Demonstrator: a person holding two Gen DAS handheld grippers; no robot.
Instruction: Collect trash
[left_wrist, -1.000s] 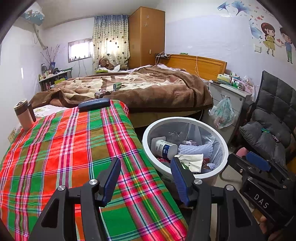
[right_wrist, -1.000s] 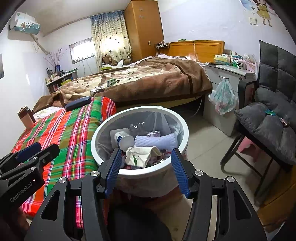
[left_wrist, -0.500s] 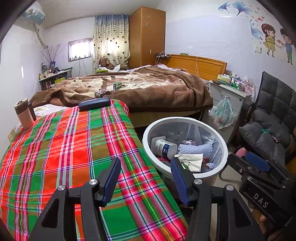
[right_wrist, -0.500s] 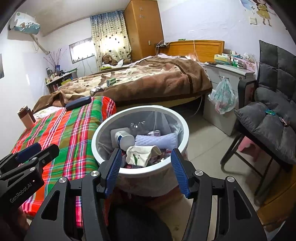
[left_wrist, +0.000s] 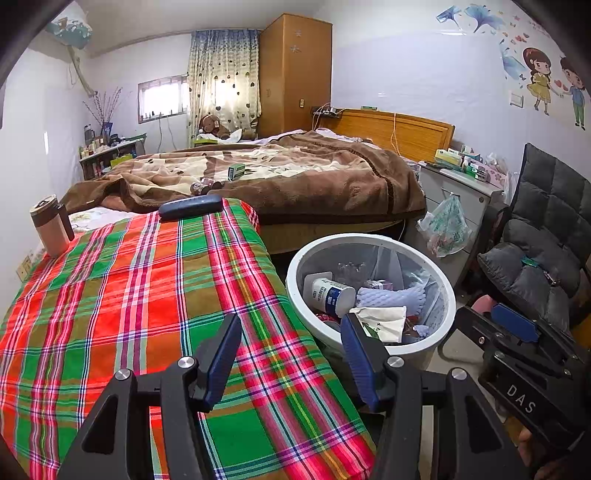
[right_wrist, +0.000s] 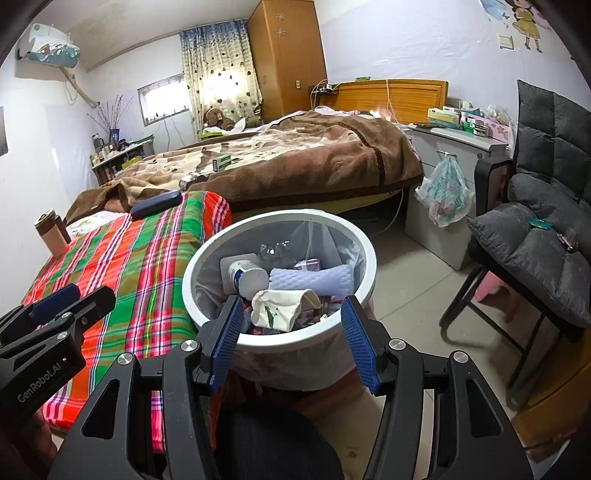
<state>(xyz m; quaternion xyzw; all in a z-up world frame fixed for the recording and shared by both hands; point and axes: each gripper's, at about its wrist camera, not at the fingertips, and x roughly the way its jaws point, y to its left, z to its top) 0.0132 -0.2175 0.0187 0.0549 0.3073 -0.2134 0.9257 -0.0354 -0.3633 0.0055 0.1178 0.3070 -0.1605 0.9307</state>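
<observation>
A white round bin (left_wrist: 295, 266) (right_wrist: 364, 236) lined with a clear bag stands on the floor beside the plaid-covered table. Inside lie a white and blue cup (left_wrist: 332, 295) (right_wrist: 245, 275), a pale foam sleeve (left_wrist: 391, 297) (right_wrist: 310, 278), a crumpled paper wrapper (left_wrist: 382, 321) (right_wrist: 277, 308) and other scraps. My left gripper (left_wrist: 290, 334) hovers open over the plaid cloth's near right corner, nothing between its blue pads. Just in front of the bin's near rim, my right gripper (right_wrist: 291, 319) is open and empty. Each gripper shows at the edge of the other's view.
The plaid cloth (left_wrist: 129, 295) carries a dark case (left_wrist: 190, 206) and a brown travel mug (left_wrist: 51, 225). Behind it is a bed with a brown blanket (left_wrist: 295, 177), a small green box (left_wrist: 236, 171) and a can on it. A grey chair (right_wrist: 539, 221), a cabinet with a hanging plastic bag (right_wrist: 445, 192).
</observation>
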